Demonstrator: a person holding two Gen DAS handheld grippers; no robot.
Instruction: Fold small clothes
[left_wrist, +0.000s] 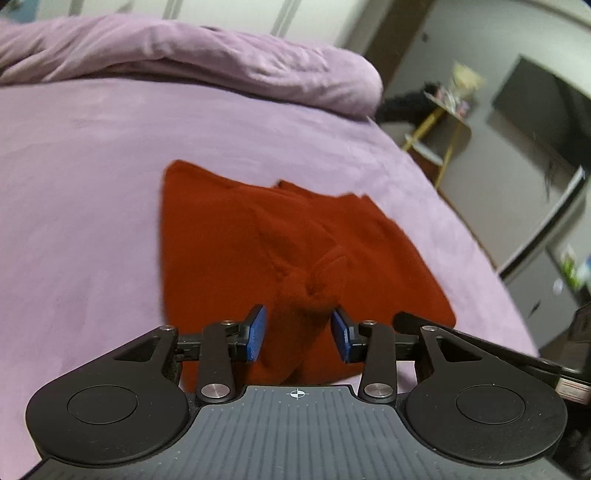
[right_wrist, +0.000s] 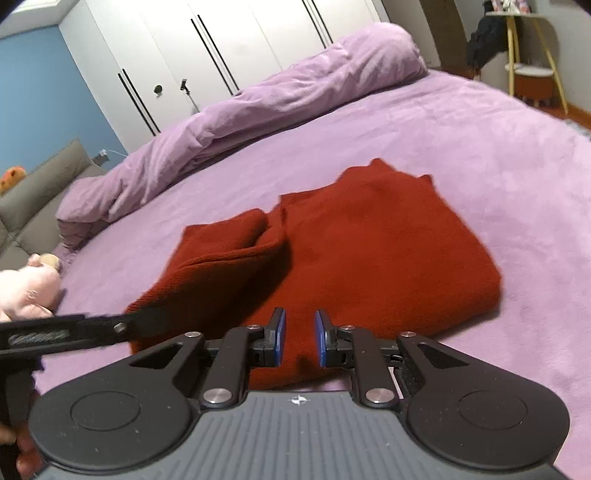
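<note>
Red sweater (right_wrist: 373, 251) lies partly folded on the purple bed cover (right_wrist: 461, 136), one flap doubled over its left side. My left gripper (left_wrist: 297, 332) hangs over its near edge, jaws apart w/ a bunched ridge of knit between them, pads not pressing it. Right gripper (right_wrist: 299, 338) has jaws only slightly apart, nothing held. Rolled purple duvet (right_wrist: 280, 92) lies behind.
</note>
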